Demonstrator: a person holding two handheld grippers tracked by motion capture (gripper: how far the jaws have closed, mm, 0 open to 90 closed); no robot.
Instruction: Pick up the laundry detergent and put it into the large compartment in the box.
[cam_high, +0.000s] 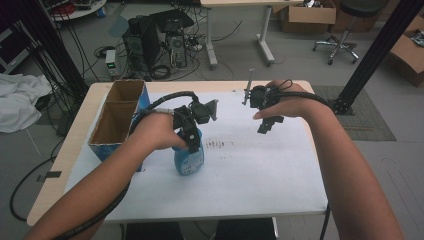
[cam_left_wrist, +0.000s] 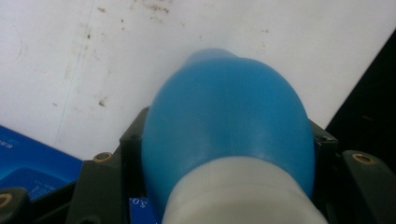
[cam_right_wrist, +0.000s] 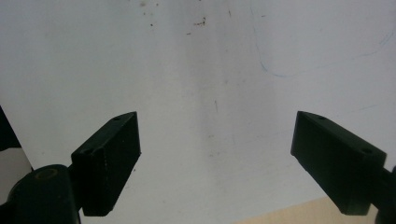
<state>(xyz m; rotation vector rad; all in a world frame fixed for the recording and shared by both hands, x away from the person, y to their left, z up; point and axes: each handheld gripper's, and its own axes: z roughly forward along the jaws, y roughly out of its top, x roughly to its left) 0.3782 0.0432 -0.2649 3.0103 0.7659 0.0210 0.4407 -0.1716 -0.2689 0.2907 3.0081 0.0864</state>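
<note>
Gripping the blue bottle (cam_high: 189, 159), left gripper (cam_high: 192, 145) jaws clench its neck; right gripper (cam_right_wrist: 217, 154) jaws gape over white sheet (cam_right_wrist: 196, 70).

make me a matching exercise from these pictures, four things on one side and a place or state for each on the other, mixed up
Things:
1. blue bottle
2. cardboard box
3. left gripper
4. right gripper

Places or states:
A. open, nothing between its jaws
B. at the table's left edge, its two compartments open at the top
C. standing on the white sheet, held at its top
D. shut on the bottle

Pairs: 1-C, 2-B, 3-D, 4-A
</note>
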